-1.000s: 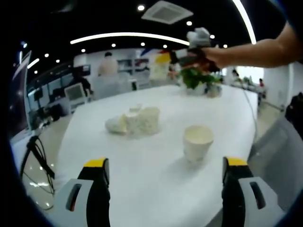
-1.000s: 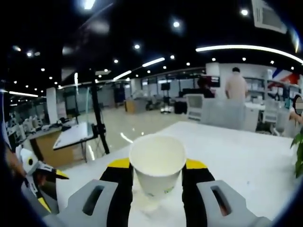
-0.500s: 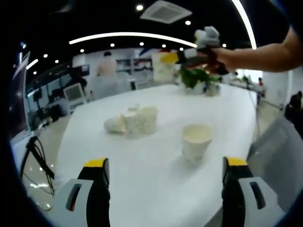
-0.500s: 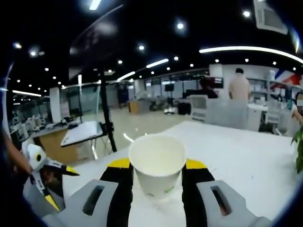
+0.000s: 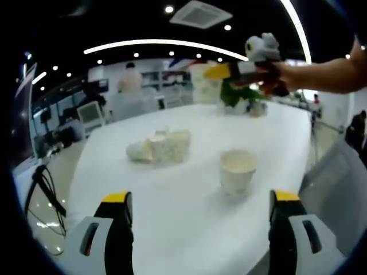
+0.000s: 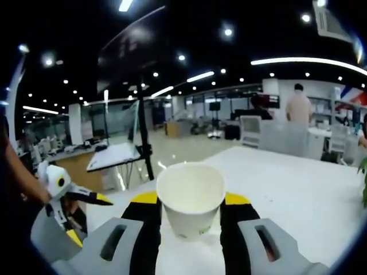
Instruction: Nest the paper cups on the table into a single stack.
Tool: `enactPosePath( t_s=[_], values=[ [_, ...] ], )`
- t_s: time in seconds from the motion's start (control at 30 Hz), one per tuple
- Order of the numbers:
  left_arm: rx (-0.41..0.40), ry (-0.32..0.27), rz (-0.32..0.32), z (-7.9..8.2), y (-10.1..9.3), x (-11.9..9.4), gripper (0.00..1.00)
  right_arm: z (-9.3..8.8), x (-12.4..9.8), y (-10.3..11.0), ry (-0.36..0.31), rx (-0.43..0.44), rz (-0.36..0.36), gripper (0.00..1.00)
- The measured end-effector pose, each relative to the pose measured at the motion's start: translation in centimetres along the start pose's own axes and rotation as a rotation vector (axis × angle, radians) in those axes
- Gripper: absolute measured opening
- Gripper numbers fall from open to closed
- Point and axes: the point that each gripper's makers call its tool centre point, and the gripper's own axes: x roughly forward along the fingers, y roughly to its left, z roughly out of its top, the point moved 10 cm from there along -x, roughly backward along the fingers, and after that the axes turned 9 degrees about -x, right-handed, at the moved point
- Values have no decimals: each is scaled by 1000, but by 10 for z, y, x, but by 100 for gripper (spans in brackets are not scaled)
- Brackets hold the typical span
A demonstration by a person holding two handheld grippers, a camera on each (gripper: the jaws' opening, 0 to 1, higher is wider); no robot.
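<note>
White bench (image 5: 189, 217) spans the left gripper view, with an office behind it. Pile of crumpled paper cups (image 5: 160, 148) lies on the bench toward its far-left part, shapes blurred. One upright cup (image 5: 238, 171) stands alone on the bench, well apart from the pile, nearer the camera and to its right. Plant (image 5: 238, 96) sits at the far end of the bench. Left gripper (image 5: 198, 229): fingers wide apart, nothing between them, held short of the upright cup. Right gripper (image 6: 189, 220): fingers clamped on a held cup (image 6: 190, 197), upright, mouth open toward the camera, raised above the bench edge (image 6: 298, 189); in the left gripper view this gripper (image 5: 229, 70) is seen high over the far end, cup (image 5: 205, 85) at its tip.
</note>
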Motion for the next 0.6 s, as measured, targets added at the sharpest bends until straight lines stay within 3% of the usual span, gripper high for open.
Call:
enactPosePath(
  t_s=[0.6],
  values=[
    [6,8,-3,-1,-2,0,99,-16,-20,53,-25,-55,63,37]
  ],
)
